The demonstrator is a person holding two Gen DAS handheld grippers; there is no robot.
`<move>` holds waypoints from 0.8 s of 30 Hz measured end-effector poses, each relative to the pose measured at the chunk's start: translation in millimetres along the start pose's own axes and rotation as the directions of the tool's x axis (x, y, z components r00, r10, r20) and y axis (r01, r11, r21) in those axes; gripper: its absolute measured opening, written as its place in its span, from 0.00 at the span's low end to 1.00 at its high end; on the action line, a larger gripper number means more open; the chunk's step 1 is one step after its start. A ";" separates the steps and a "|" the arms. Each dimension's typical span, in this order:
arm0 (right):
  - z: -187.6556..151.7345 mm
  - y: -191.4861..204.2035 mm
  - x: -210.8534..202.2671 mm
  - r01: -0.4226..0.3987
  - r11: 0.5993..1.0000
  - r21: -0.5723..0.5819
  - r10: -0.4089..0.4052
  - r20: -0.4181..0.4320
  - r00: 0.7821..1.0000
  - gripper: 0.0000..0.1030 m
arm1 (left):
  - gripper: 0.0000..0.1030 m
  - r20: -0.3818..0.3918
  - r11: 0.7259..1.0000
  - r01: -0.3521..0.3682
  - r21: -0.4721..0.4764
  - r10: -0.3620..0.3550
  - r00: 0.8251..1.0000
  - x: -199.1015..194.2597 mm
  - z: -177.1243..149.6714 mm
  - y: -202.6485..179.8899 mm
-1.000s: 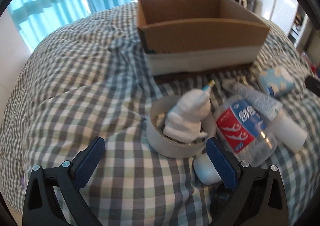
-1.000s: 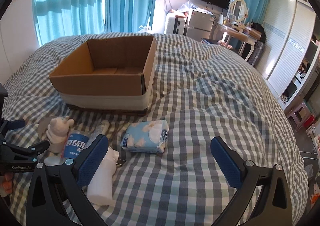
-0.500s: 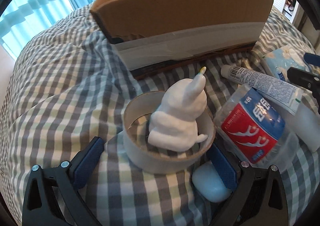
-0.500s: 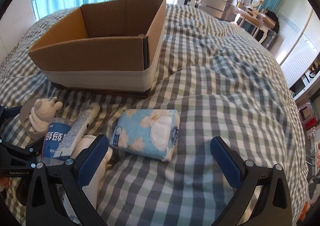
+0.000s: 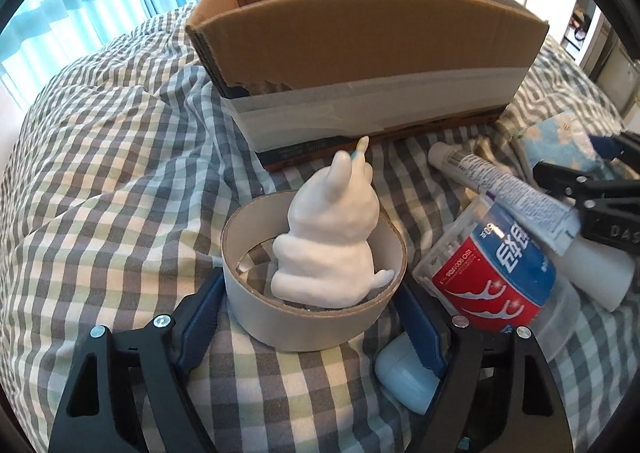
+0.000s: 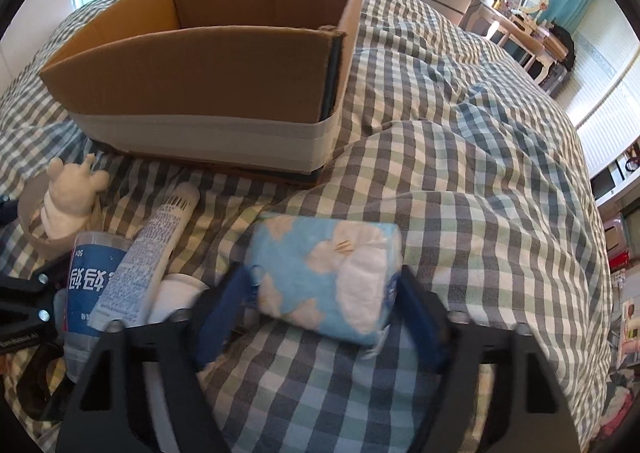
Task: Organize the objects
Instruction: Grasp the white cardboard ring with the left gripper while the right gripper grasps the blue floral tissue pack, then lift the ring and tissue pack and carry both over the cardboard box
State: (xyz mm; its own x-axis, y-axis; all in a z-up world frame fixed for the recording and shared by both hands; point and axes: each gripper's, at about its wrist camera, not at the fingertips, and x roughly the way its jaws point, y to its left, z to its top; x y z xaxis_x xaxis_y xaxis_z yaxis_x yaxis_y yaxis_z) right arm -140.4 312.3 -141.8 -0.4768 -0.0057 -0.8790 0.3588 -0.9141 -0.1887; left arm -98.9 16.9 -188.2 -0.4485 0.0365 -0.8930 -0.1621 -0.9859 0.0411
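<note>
Both tongs have descended and narrowed since the earlier frames. Left tongs point(image 5: 312, 317), lower centre of the frame, are closing, pads beside the walls of the tape roll point(image 5: 316, 317) that holds a white figurine point(image 5: 332, 245); pad contact cannot be confirmed. Right tongs point(image 6: 320, 305), lower centre, are closing around the tissue pack point(image 6: 328, 277); left pad touches it, right pad unclear. Step in hand: grasping. Next move, by judgement: complete both closures, lift, and carry over the cardboard box point(image 6: 200, 93) at upper centre on the bed point(image 6: 480, 173). Keep the roll level so the figurine stays inside.
</note>
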 end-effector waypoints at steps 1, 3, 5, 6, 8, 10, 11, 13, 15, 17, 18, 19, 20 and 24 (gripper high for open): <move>-2.6 1.0 -3.1 0.008 1.000 -0.004 -0.008 0.012 1.000 0.61 | 0.81 0.007 1.000 0.003 -0.007 -0.002 1.000 -2.9 -0.8 1.4; -4.6 5.6 -7.3 0.018 1.000 -0.009 -0.017 0.027 0.999 0.58 | 0.81 0.034 1.000 0.010 -0.020 -0.009 0.999 -12.7 -2.9 4.4; -8.1 7.8 -16.3 0.028 1.000 -0.014 -0.027 0.047 0.999 0.56 | 0.81 0.064 0.999 0.017 -0.028 -0.015 0.998 -23.4 -4.9 6.5; -7.8 9.4 -18.7 0.029 0.999 -0.021 -0.028 0.055 0.998 0.54 | 0.81 0.080 0.999 0.018 -0.029 -0.016 0.997 -30.0 -6.1 7.3; -7.0 10.0 -28.7 0.034 0.999 -0.035 -0.032 0.068 0.997 0.53 | 0.81 0.098 0.999 0.016 -0.031 -0.013 0.995 -39.5 -14.2 1.1; -9.3 10.9 -39.7 0.047 0.998 -0.038 -0.043 0.087 0.995 0.52 | 0.81 0.115 0.999 0.017 -0.035 -0.013 0.993 -45.8 -15.0 4.4; -10.2 10.9 -45.3 0.045 0.998 -0.035 -0.042 0.096 0.995 0.52 | 0.81 0.121 0.999 0.019 -0.038 -0.014 0.993 -50.1 -15.7 3.8; -12.8 12.2 -58.2 0.037 0.999 -0.026 -0.033 0.114 0.993 0.52 | 0.81 0.139 0.999 0.020 -0.047 -0.013 0.990 -63.0 -14.1 3.4; -14.7 12.2 -72.8 0.027 0.999 -0.019 -0.024 0.135 0.991 0.51 | 0.81 0.162 0.999 0.016 -0.047 -0.008 0.987 -71.3 -14.0 -0.2; -13.9 11.0 -85.0 0.021 1.000 -0.014 -0.018 0.152 0.988 0.51 | 0.81 0.179 0.999 0.012 -0.053 -0.002 0.984 -77.7 -4.1 -1.7; -13.9 10.1 -90.7 0.016 1.000 -0.011 -0.014 0.162 0.987 0.51 | 0.81 0.192 0.998 0.016 -0.058 -0.005 0.981 -84.4 -2.9 -1.5; -14.9 12.2 -99.0 0.009 1.000 -0.008 -0.008 0.172 0.985 0.51 | 0.81 0.201 0.998 0.020 -0.059 -0.008 0.980 -88.7 0.8 0.4; -13.4 8.4 -105.5 0.004 1.000 -0.007 -0.002 0.182 0.983 0.51 | 0.81 0.212 0.998 0.021 -0.061 -0.007 0.977 -94.6 1.2 0.5; -13.1 10.0 -132.5 -0.017 1.000 -0.006 0.018 0.225 0.974 0.51 | 0.81 0.254 0.998 0.021 -0.059 -0.005 0.967 -118.6 2.9 -0.8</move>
State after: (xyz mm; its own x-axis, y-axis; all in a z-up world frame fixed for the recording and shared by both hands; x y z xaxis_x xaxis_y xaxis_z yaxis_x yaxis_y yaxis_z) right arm -63.1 309.2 -33.0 -0.6385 -0.1132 -0.7613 0.3714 -0.9116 -0.1760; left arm -48.1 13.8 -81.1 -0.6563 0.0816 -0.7500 -0.1189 -0.9929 -0.0040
